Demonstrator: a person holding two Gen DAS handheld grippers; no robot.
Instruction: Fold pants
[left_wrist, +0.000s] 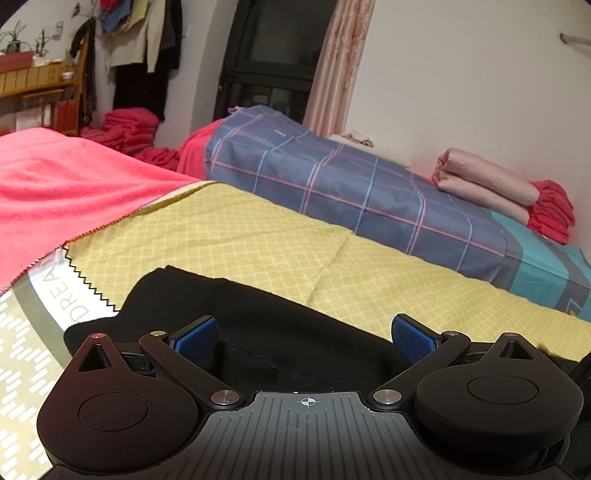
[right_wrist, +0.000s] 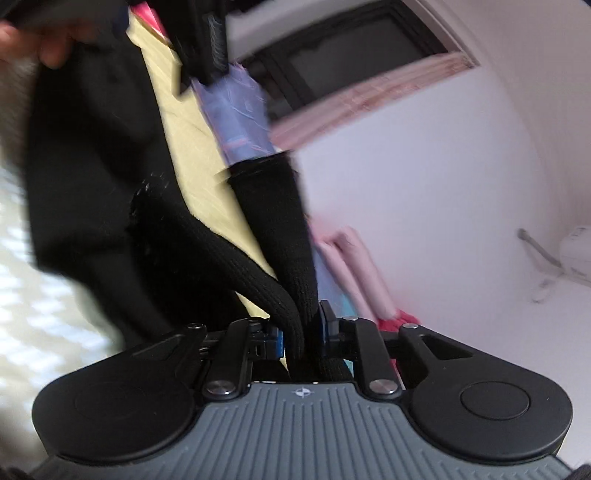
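1. One pair of black pants.
2. Two grippers — the left gripper and the right gripper.
3. One yellow patterned sheet.
4. One pink blanket.
5. One plaid quilt — blue-grey.
6. Two pale pink folded cloths, stacked.
7. Two potted plants on the shelf.

Our left gripper has its jaws spread wide, blue pads well apart w/ nothing pinched btwn them, tilted a bit downward. Our right gripper is rolled hard sideways, so its view is tipped over, & its jaws are nearly together, pads clamped on the black pants, whose knit cloth runs out btwn the fingers. A bare hand shows blurred at the top-left corner of the right wrist view.
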